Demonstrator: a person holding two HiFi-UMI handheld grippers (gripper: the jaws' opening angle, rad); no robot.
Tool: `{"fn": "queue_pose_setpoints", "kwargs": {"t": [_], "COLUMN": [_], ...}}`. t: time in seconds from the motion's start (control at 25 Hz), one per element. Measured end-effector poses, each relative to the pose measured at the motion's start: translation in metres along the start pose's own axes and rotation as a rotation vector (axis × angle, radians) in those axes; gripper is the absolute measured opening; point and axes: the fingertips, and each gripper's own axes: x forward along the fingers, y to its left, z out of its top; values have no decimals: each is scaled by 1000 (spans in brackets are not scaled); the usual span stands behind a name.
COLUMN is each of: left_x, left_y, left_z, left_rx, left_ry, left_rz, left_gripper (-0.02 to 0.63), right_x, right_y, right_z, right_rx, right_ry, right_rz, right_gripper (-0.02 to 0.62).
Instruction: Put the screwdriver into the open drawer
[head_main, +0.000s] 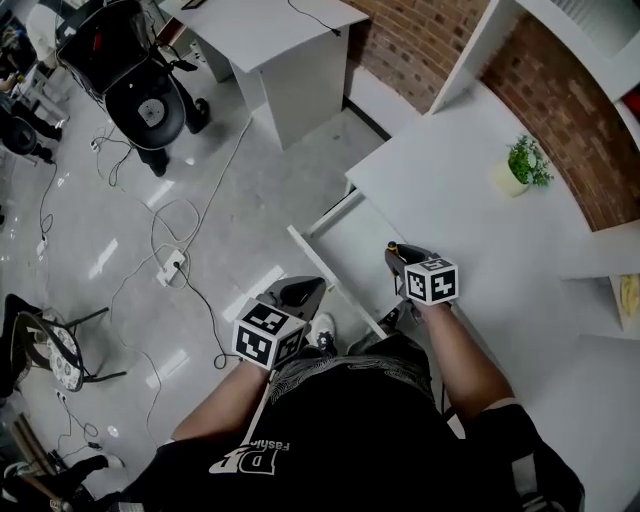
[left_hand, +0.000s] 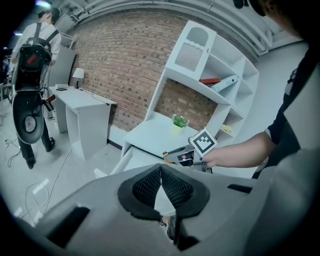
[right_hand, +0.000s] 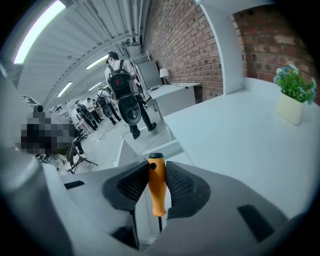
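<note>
The drawer (head_main: 345, 245) stands pulled out from the table's (head_main: 450, 170) front edge, a shallow white box with flat board walls; its smooth white bottom shows bare. Near the table's far right corner a small pale pot (head_main: 508, 180) holds a leafy green plant (head_main: 528, 158). The table top is plain, matt white, and a red brick wall runs behind it. The screwdriver (right_hand: 157, 187) is in the right gripper (right_hand: 157, 167), which in the head view hangs over the drawer, just beside the table's front edge. The jaws stand partly apart and clamp the handle from both sides with their black ribbed pads (right_hand: 182, 186). The handle is smooth orange plastic, round and slightly tapered, with a black cap at its butt. Its long axis lies along the gripper's own line: the butt points forward and down, out past the jaw tips, and the thin dark shaft runs back toward the gripper's body. The left gripper (left_hand: 161, 172) hangs off the drawer's front, its jaws closed tip to tip on nothing.
</note>
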Motion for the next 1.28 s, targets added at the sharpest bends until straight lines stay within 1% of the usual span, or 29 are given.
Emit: {"fn": "queue_pose_setpoints", "kwargs": {"t": [0.16,0.32,0.6,0.72,0.88,1.04,1.28], "left_x": [-2,-5,-16,-14,-12,-12,-11], "left_y": [12,24,33,38,43,47,49], "left_z": [-11,-20,-45,-49,-52,-64,-80], "left_rx": [-26,-59,-111,-135,-146,-163,-184], "left_ry": [1,11,37,42,47,65,85], "left_rz": [51,96,155,178,203,218,230], "left_gripper": [18,18,18,18,18,18,18], "right_x": [33,70,125,143,166,185,203], "right_y": [3,-4,-8,-20,-31,-35,-40], "right_z": [-16,-34,-68,-77,-87,-97,-109], "right_rx": [-58,-106,-165,-199,-215,-194,-195], "right_ry": [81,174,295,342,385,408,435], "right_rz": [17,-1,1,-12,-10,-15,-20], "right_gripper": [112,112,112,112,112,112,112]}}
